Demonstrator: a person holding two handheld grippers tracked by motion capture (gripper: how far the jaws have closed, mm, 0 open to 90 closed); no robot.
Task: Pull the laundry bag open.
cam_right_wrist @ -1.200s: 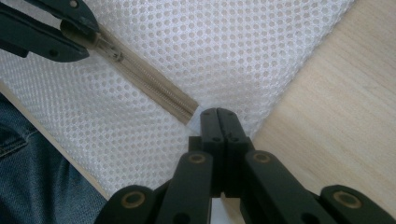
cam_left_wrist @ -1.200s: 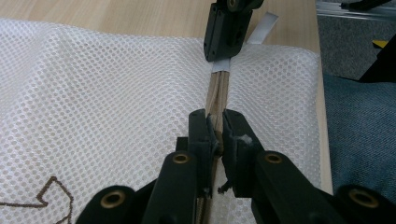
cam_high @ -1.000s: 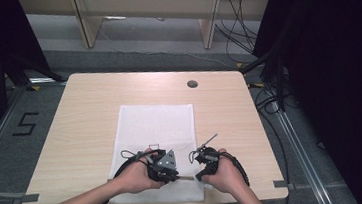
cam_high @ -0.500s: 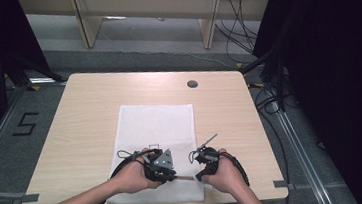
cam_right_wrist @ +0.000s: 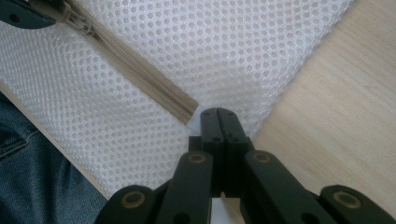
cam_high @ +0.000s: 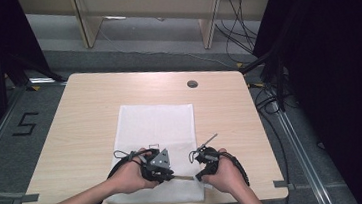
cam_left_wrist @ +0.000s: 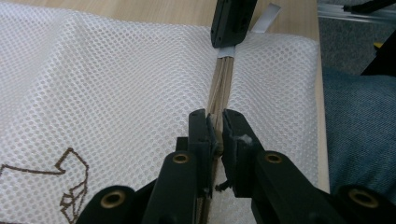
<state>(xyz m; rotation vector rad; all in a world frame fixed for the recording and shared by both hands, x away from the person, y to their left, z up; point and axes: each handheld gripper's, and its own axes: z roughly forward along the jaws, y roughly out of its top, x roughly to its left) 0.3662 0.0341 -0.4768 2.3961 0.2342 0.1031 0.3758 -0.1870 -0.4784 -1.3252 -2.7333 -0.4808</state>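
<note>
A white mesh bag (cam_high: pixel 156 124) lies flat on the wooden table (cam_high: pixel 89 106), its beige zipper (cam_high: pixel 183 177) running along the near edge. My left gripper (cam_high: pixel 171 175) is shut on the zipper slider (cam_left_wrist: pixel 215 140), with the zipper tape (cam_left_wrist: pixel 222 79) stretching away from its jaws. My right gripper (cam_high: pixel 197 177) is shut on the zipper's end (cam_right_wrist: pixel 194 114) at the bag's near right corner. In the left gripper view it appears as a black jaw (cam_left_wrist: pixel 231 21) pinching that end. In the right gripper view the left gripper (cam_right_wrist: pixel 23 11) and slider (cam_right_wrist: pixel 77 23) sit at top left.
A round cable hole (cam_high: pixel 192 84) is in the table's far side. The table's near edge runs just below the bag, with the person's jeans (cam_left_wrist: pixel 364 140) beyond it. A brown printed logo (cam_left_wrist: pixel 70 186) marks the mesh. Cables trail from both grippers.
The left gripper has shifted slightly to the left along the zipper line. The right gripper has stayed where it was.
</note>
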